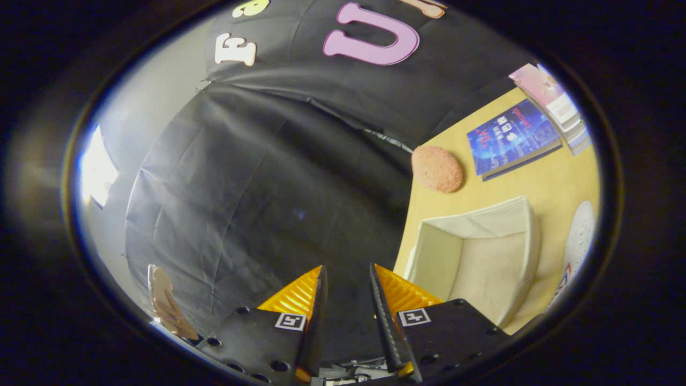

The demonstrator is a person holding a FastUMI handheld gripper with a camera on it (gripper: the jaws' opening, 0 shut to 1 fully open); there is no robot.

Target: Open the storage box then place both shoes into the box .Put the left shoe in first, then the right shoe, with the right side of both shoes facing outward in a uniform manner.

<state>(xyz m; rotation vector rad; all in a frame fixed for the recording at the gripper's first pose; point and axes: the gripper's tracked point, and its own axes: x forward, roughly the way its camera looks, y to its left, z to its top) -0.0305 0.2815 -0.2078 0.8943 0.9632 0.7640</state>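
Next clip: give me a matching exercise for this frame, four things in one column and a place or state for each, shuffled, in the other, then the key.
Things:
1. gripper
2. storage box
3. blue book
4. round pink sponge

Places or states:
A. lies beside a stack of books
B. open, holding nothing, aimed at black cloth
C. at the table's edge, between box and book
D. white, open, nothing inside

Pairs: 1-B, 2-D, 3-A, 4-C
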